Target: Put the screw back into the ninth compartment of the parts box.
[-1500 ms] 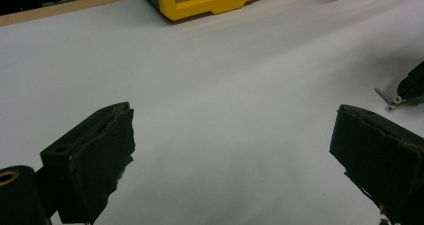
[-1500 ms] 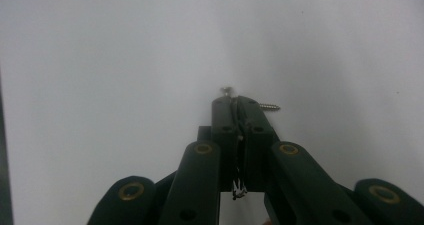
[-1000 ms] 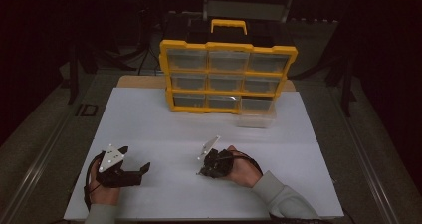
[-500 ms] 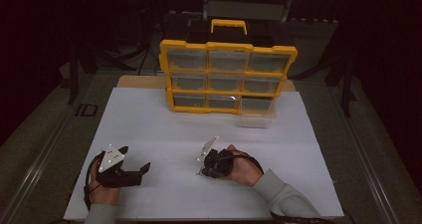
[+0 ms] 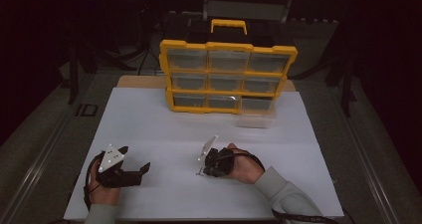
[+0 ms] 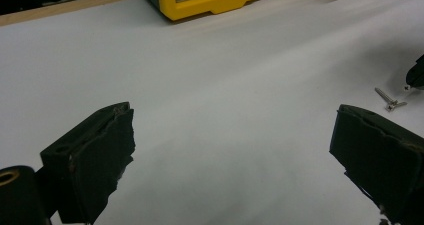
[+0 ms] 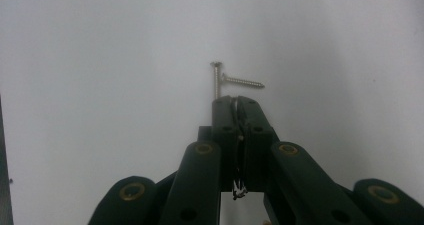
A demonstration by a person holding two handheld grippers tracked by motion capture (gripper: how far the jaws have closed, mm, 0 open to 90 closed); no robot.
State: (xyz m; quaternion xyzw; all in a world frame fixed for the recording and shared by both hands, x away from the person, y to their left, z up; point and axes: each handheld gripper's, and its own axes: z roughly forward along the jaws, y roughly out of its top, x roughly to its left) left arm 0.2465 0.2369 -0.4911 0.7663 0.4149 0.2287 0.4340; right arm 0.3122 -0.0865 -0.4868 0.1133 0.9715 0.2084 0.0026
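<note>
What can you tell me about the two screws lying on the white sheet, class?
The two screws are small, thin and silvery, metal by the look, with threaded shanks. They lie flat on the white sheet in an L, meeting near one screw's head. One runs straight out from the tips of the shut right gripper, its near end at or under them; whether it is gripped is unclear. The other points off sideways. In the left gripper view they lie at the far right.

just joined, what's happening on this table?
A person works two handheld grippers over a white sheet. The right gripper, jaws shut, points at two small metal screws lying at its tips; whether it grips one is unclear. The left gripper rests open. A yellow drawer organiser stands behind, one clear drawer pulled out.
</note>
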